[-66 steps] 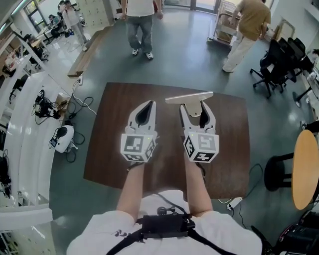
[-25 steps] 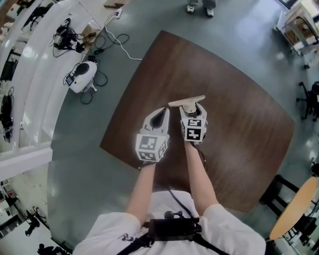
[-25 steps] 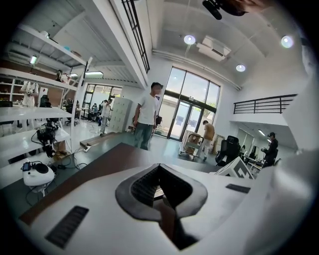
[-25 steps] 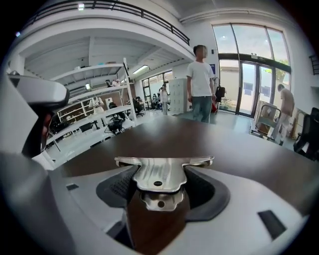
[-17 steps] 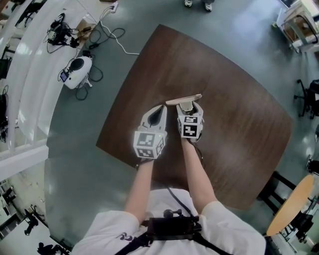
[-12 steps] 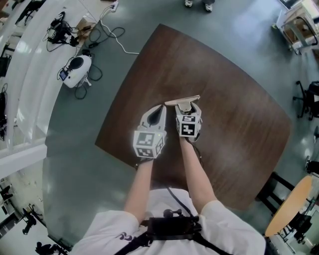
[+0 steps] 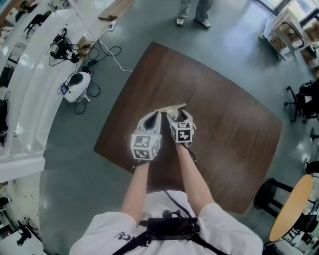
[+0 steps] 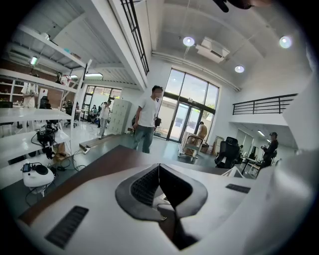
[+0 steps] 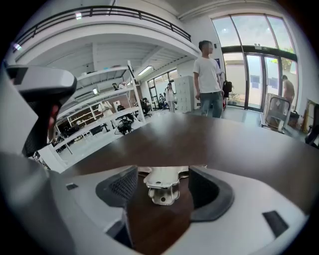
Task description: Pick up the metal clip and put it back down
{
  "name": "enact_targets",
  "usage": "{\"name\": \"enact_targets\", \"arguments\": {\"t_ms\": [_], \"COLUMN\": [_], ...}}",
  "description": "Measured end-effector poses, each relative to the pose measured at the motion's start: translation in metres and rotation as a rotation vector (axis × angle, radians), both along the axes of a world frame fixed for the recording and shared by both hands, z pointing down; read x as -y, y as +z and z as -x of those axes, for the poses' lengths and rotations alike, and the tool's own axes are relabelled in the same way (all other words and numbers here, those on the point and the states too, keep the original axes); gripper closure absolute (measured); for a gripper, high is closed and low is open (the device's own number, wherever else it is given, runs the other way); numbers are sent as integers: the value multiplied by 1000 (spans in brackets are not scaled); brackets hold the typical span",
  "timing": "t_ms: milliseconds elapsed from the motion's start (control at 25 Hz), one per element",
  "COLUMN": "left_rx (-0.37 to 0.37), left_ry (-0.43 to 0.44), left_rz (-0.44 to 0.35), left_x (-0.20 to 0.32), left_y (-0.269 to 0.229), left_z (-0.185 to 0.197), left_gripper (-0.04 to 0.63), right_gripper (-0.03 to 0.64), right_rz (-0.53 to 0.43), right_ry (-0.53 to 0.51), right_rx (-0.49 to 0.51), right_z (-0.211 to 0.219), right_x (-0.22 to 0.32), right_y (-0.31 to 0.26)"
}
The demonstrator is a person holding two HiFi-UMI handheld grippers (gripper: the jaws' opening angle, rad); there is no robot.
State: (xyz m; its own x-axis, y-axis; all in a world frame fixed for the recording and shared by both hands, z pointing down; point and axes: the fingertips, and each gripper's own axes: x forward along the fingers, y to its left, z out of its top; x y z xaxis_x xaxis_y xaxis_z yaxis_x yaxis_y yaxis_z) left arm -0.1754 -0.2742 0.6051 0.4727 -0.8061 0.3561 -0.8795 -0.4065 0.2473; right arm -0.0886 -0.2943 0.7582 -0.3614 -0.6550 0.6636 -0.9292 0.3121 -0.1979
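The metal clip point(image 7: 172, 107) is a pale T-shaped piece lying on the dark brown table point(image 7: 224, 129), left of its middle. My right gripper point(image 7: 175, 114) straddles the clip's stem. In the right gripper view the clip point(image 9: 162, 185) sits between the jaws of that gripper point(image 9: 162, 172), and a gap shows on each side of the stem. The crossbar lies just past the fingertips. My left gripper point(image 7: 155, 115) hovers close beside it on the left with nothing in it. In the left gripper view the jaws of this gripper point(image 8: 159, 167) meet at a point.
A person's legs point(image 7: 192, 10) stand beyond the table's far corner. A white device point(image 7: 75, 82) and cables lie on the floor at the left. A black stool point(image 7: 269, 191), a round wooden tabletop point(image 7: 294, 204) and office chairs point(image 7: 301, 97) stand to the right.
The head view has swung, so the table sits differently in the picture. Both grippers stay side by side, and the clip stays between the right gripper's jaws.
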Motion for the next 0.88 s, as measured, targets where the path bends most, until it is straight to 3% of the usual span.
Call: {"name": "enact_targets", "arguments": {"t_ms": [200, 440, 520, 640, 880], "left_rx": [15, -8, -16, -24, -48], "left_ry": [36, 133, 173, 222, 286], "left_rz": [-70, -216, -261, -314, -401], "left_x": [-24, -30, -37, -57, -89], "left_y": [-46, -119, -143, -176, -221], "left_z": [-18, -90, -123, -157, -187], "left_gripper": [586, 586, 585, 585, 586], "right_gripper": [316, 318, 384, 417, 542], "right_rz": [-112, -357, -439, -542, -744], "right_ry": [95, 189, 222, 256, 267], "right_rx": [28, 90, 84, 72, 63], "right_z": [-36, -121, -156, -191, -208], "right_x": [-42, -69, -80, -102, -139], "right_y": [-69, -187, -228, -285, -373]}}
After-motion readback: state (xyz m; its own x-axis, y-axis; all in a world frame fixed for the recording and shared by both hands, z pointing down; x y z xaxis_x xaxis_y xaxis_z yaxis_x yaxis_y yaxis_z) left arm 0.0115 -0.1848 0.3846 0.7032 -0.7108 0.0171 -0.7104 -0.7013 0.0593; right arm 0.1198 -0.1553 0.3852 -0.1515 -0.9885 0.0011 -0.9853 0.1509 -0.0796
